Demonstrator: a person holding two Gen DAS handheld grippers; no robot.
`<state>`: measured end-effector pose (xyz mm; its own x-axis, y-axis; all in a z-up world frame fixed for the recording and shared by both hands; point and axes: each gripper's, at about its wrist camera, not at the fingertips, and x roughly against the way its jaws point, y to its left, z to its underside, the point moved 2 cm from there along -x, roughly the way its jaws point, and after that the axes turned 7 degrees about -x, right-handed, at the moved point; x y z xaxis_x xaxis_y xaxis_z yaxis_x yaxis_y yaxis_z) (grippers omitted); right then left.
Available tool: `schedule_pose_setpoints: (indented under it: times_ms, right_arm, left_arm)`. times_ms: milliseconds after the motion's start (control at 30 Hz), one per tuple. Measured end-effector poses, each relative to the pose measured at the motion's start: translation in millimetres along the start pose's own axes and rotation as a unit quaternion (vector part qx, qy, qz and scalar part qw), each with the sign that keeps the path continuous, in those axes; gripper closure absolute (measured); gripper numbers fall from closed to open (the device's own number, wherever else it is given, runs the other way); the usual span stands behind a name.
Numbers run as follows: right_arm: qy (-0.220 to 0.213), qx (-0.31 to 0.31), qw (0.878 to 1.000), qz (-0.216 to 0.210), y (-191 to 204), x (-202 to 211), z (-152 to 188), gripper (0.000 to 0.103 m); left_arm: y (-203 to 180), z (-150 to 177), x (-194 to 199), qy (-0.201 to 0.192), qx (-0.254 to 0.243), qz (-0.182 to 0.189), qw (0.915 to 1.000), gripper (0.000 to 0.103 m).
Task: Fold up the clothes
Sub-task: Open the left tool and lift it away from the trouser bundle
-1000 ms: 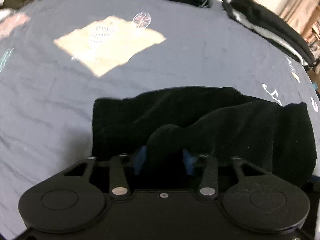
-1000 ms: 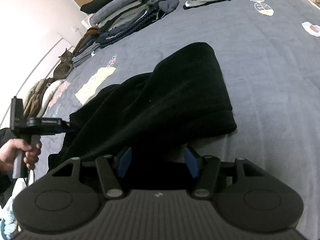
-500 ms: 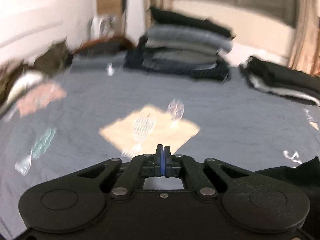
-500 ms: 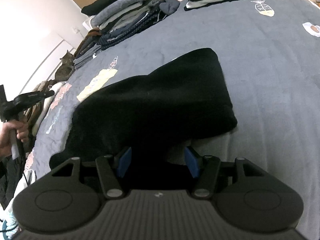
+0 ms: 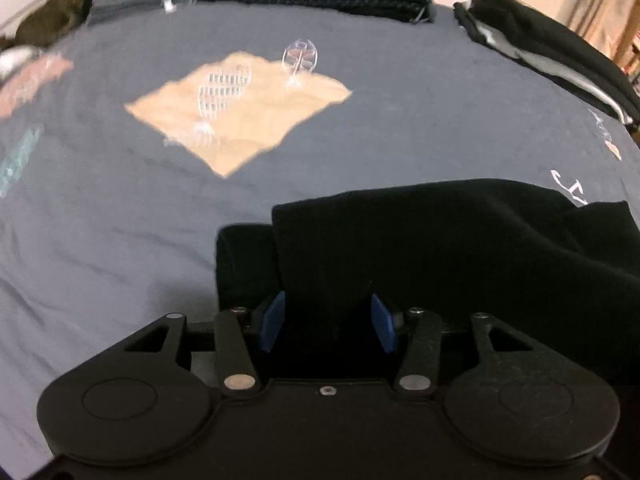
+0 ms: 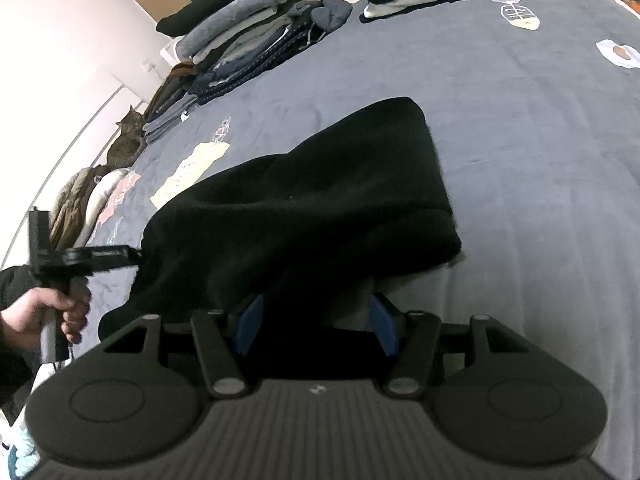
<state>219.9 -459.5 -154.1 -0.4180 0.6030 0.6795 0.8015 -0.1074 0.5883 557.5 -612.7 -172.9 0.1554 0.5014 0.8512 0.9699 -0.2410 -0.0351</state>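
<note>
Black garment [image 6: 304,208] lies on the bed [image 6: 520,128], on its grey bedspread, near edge, partly folded: far part flat, near edge lifted.

Right gripper [image 6: 316,326]: jaws moderately wide, a thick bunch of the black cloth between the blue pads and raised off the bed, so it reads as a hold on the garment's near right edge.

Left gripper [image 5: 330,322]: jaws opening, cloth in the gap at the garment's near left edge. Pads don't look pressed on it; I read that as no grip.

Handling, my judgement: fleece-like, soft, limp, light, thick in layers. Not fragile, not slippery. It'll sag and bunch between the two holds, so take it at the corners or along a folded edge and grab all layers, else the lower one drags.

Containers: none in view. Finished pieces sit as folded stacks [image 6: 248,40] along the bed's far side. A cat [image 6: 128,140] lies at the far left, well apart.
</note>
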Motion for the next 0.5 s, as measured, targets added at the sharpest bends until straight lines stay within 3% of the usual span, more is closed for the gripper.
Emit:
schedule_pose_setpoints:
  times_ms: [33,67,133,367,500]
  right_arm:
    - [0.000,-0.001,1.000,-0.001,0,0,0,0.045]
    - [-0.001,-0.003,1.000,-0.002,-1,0,0,0.045]
    - [0.000,-0.004,1.000,-0.004,-1,0,1,0.045]
    - [0.001,-0.008,1.000,-0.014,-1,0,0,0.045]
    - [0.004,-0.004,1.000,-0.016,0,0,1,0.045]
  left_arm:
    - [-1,0,-2,-0.004,0.003,-0.001,1.0000,0.061]
    - [-1,0,-3,-0.008,0.006,0.000,1.0000,0.080]
    - [-4,-1,-1,-0.014,-0.001,0.008,0.9999,0.090]
    - [-3,-32,55,-0.101,-0.076,-0.019,0.9918,0.093]
    - [13,-60,76,-0.124,-0.112,-0.067,0.9837,0.093]
